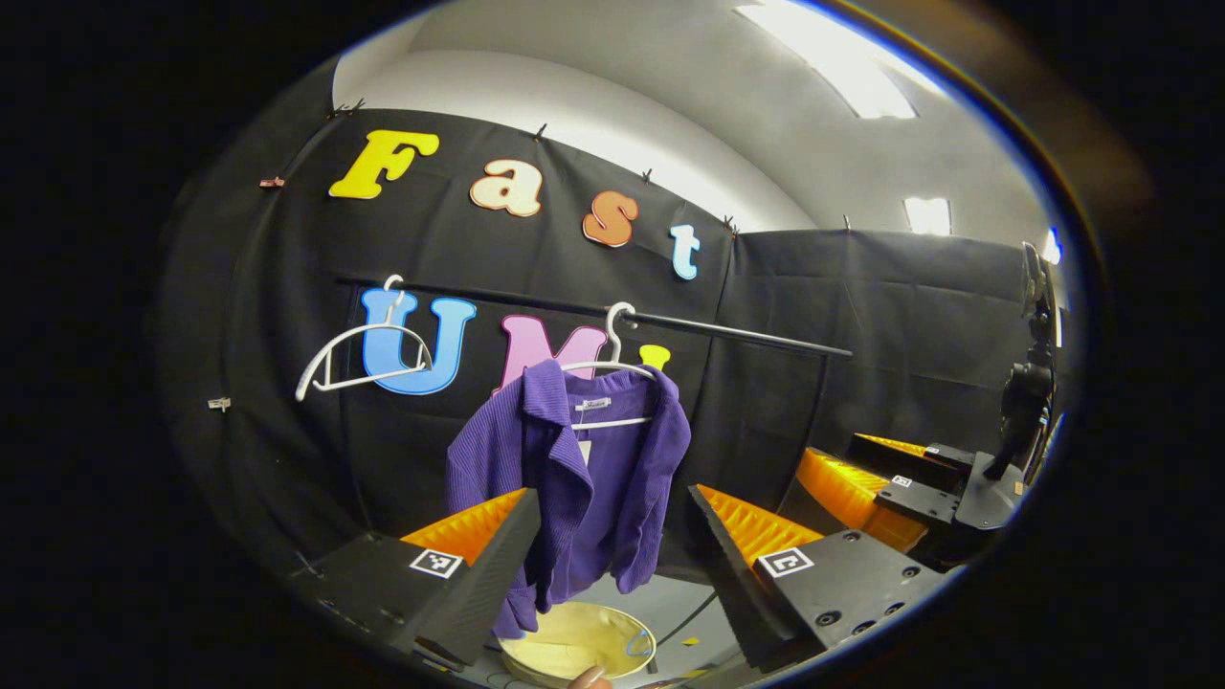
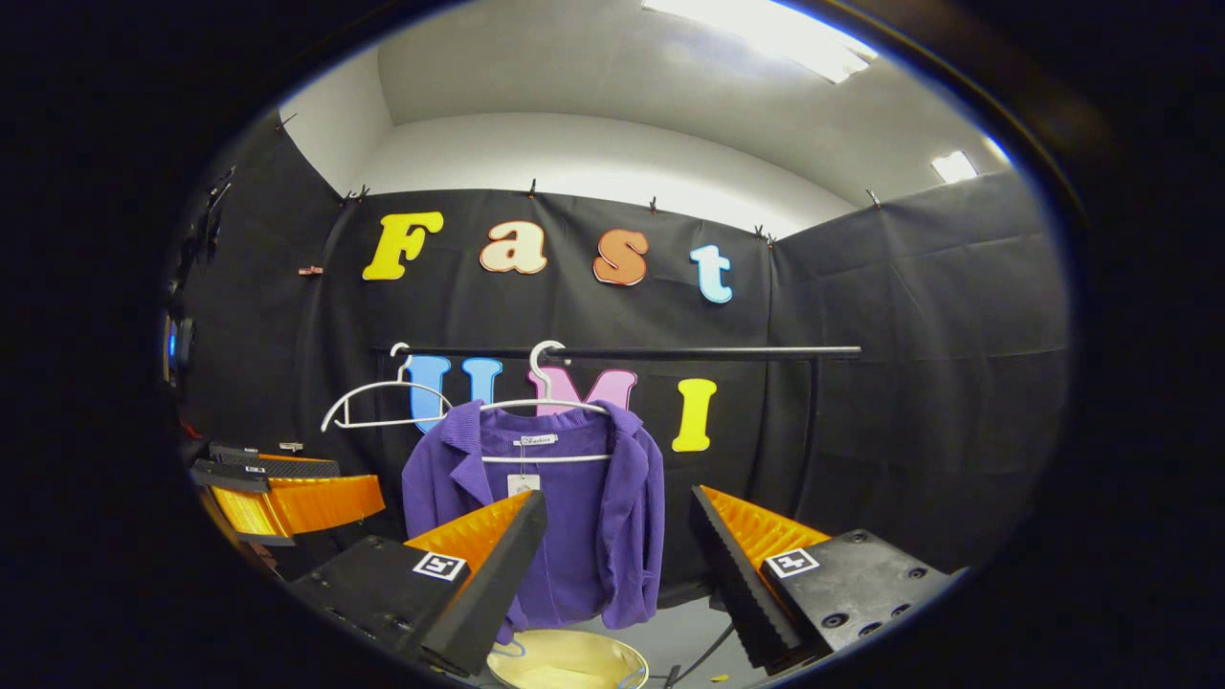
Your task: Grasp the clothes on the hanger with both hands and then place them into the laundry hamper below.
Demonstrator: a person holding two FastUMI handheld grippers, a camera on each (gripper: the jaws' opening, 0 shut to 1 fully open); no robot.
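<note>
A purple knit jacket [image 1: 584, 478] [image 2: 565, 517] hangs on a white hanger [image 1: 612, 368] [image 2: 545, 402] from a black rail [image 1: 727, 330] [image 2: 670, 353]. Below it stands a pale yellow round hamper [image 1: 574, 643] [image 2: 565, 662]. My left gripper [image 1: 617, 545] is open, short of the jacket, with the cloth seen between its fingers. My right gripper [image 2: 612, 555] is open too, also apart from the jacket. In the left gripper view the right gripper [image 1: 861, 478] shows at the right; in the right gripper view the left gripper [image 2: 287, 493] shows at the left.
An empty white hanger [image 1: 359, 359] [image 2: 383, 402] hangs on the rail left of the jacket. A black camera stand [image 1: 1029, 402] is at the far right of the left gripper view. A fingertip [image 1: 589, 677] shows at the bottom edge by the hamper.
</note>
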